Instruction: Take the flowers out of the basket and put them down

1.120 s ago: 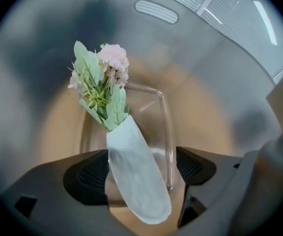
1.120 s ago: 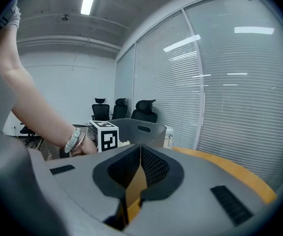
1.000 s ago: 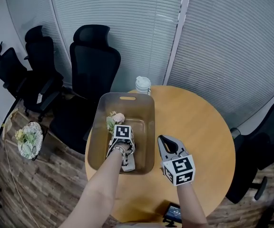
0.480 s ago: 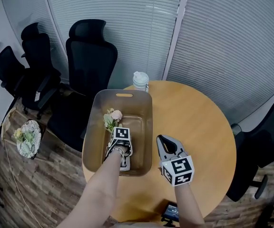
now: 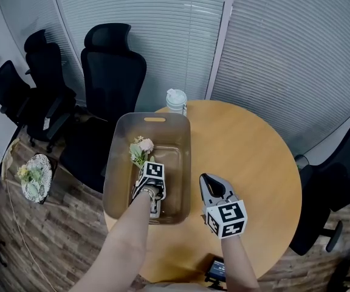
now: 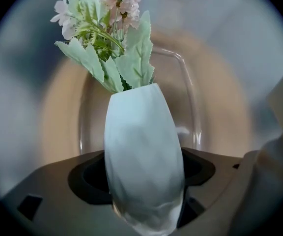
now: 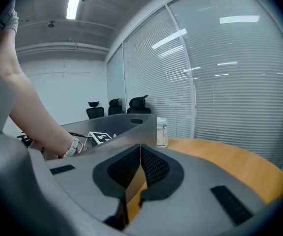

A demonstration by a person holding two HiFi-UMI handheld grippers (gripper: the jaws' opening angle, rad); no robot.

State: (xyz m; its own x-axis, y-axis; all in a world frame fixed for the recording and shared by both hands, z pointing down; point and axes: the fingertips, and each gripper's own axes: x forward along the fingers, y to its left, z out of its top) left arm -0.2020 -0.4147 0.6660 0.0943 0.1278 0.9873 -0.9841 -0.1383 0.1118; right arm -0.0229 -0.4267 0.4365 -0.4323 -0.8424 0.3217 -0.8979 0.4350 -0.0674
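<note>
My left hand-held gripper [image 5: 155, 207] has just been closing, spread round the vase [image 6: 144, 156] — its smooth curve could squirt free. The right hand-held gripper [image 7: 139, 156] sits pressed together

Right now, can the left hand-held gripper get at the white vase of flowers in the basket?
Probably yes: the left hand-held gripper is down inside the basket, and the white vase sits between its jaws, which have just been closing. Whether the pads press it I cannot tell.
</note>
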